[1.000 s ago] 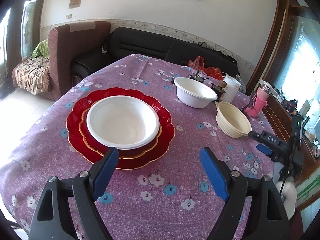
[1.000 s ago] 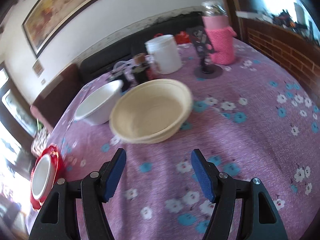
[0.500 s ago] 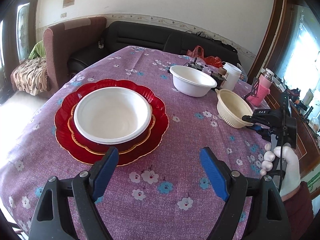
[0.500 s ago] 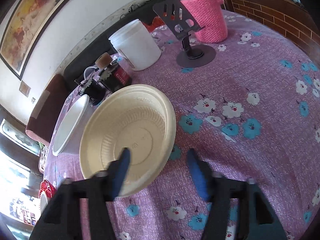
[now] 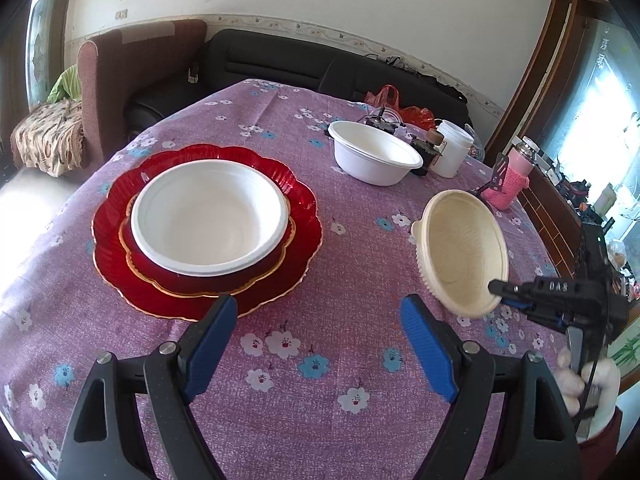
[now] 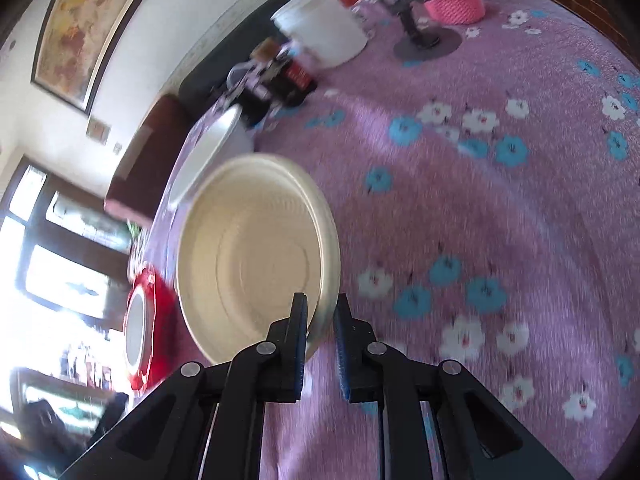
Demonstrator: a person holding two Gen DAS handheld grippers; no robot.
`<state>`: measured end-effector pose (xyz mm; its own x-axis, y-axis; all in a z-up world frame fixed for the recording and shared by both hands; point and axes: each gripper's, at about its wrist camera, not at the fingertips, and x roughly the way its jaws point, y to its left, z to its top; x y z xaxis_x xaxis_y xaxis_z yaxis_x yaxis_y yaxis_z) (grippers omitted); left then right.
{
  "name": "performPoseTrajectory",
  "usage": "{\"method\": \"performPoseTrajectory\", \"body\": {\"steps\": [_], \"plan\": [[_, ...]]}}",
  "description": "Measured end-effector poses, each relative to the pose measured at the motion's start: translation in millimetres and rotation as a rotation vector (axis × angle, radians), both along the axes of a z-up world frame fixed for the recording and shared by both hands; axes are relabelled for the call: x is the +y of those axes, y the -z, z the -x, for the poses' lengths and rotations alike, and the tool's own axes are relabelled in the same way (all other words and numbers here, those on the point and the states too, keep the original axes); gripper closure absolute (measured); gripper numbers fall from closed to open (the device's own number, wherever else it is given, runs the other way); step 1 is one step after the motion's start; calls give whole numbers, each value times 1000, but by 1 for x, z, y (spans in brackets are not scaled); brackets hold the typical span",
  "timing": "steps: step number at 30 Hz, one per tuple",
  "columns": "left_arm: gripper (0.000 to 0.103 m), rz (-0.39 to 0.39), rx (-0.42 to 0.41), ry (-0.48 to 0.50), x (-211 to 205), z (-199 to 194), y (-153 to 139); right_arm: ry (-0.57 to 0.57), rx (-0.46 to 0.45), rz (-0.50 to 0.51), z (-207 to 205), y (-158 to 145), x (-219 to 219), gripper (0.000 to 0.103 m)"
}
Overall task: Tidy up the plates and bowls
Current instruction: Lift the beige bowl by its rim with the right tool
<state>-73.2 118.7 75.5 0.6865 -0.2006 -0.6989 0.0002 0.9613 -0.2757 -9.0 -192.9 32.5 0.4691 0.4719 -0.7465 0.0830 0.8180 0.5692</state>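
We hold the cream bowl (image 6: 256,256) by its rim in our right gripper (image 6: 320,316), the fingers narrowed onto the near edge so that one sits inside the wall and one outside. The bowl is off the surface and tipped steeply, its mouth turned toward the left — a rim pinch leaves the rest of the bowl hanging from one point, which is probably why it leans. The right wrist view is smeared, so fine detail there is hard to read.

From the left wrist view the cream bowl (image 5: 460,256) hangs above the purple flowered cloth (image 5: 352,320), to the right of the red stack. That stack seems the likely destination: a large red scalloped plate (image 5: 304,236) carries a smaller red plate (image 5: 140,260), and a white bowl (image 5: 208,220) sits nested on top, mouth up — ready, we judge, to take another bowl inside it.

Our left gripper (image 5: 316,344) hovers low over the cloth just short of the stack, its fingers spread wide and holding nothing, perhaps placed to steady the plates.

By count: three bowls — the cream one, the nested white one, and a second white bowl (image 5: 374,158) standing alone farther back — and two red plates. Behind the far bowl are a white tub (image 5: 450,152) and a pink-sleeved bottle (image 5: 514,184).
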Motion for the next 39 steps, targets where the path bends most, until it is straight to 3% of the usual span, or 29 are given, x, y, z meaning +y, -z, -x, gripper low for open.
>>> {"method": "performPoseTrajectory", "body": {"steps": [4, 9, 14, 19, 23, 24, 34, 36, 39], "plan": [[20, 36, 28, 40, -12, -7, 2, 13, -49, 43, 10, -11, 2, 88], [20, 40, 38, 85, -32, -21, -3, 86, -115, 94, -4, -21, 6, 77], [20, 41, 69, 113, -51, -52, -4, 126, -146, 86, -22, -12, 10, 76], [20, 68, 133, 109, -68, -91, 16, 116, -161, 83, -29, 0, 6, 76], [20, 129, 219, 97, -78, -122, 42, 122, -181, 113, -28, 0, 1, 57], [20, 136, 233, 95, -81, -128, 47, 122, -185, 114, -27, -1, 0, 57], [21, 38, 192, 146, -116, -159, 55, 78, -173, 148, -32, 5, 12, 57], [25, 14, 188, 157, -120, -163, 56, 79, -173, 155, -33, 6, 13, 57], [50, -12, 203, 176, -124, -168, 60, 84, -167, 153, -35, 9, 12, 57]]}}
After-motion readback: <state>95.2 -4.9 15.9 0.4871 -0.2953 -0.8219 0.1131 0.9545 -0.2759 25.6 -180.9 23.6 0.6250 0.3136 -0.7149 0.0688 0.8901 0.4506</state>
